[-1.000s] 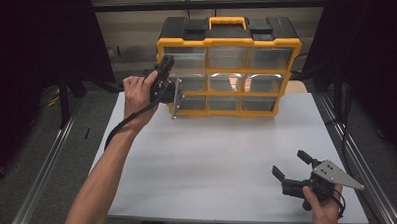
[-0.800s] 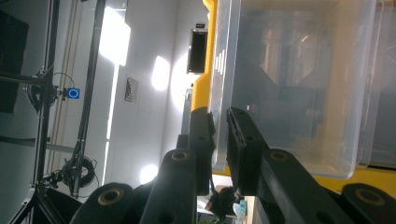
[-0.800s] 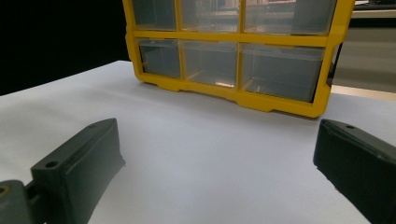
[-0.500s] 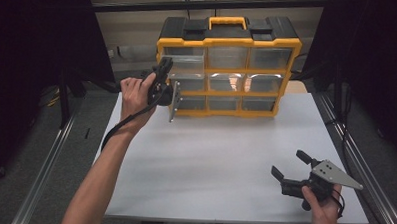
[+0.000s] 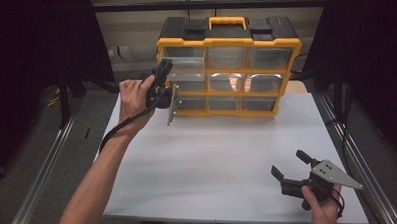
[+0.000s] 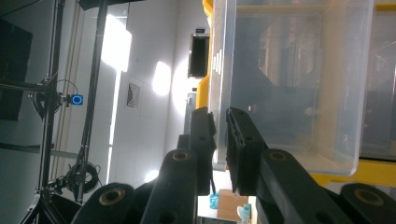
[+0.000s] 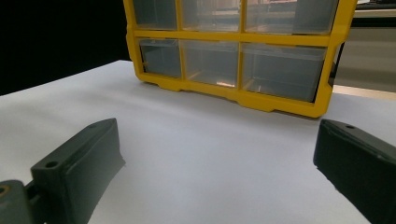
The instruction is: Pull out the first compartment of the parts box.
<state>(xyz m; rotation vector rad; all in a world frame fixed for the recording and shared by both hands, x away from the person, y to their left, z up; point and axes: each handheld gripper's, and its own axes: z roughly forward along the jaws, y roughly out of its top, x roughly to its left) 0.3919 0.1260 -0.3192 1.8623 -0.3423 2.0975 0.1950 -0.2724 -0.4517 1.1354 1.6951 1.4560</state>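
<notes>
white table (image 5: 215, 157) | yellow organizer (image 5: 228, 68): clear drawers look empty | left gripper (image 6: 220, 135) clenched on top-left drawer (image 6: 289, 84) front, pulled out | right gripper (image 5: 290, 170) released, resting on table

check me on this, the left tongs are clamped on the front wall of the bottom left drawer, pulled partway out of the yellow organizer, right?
Wrong drawer. The left tongs are clamped on the front wall of the top left drawer, pulled partway out of the yellow organizer. The high view shows which row; the left gripper view shows the grip.
</notes>
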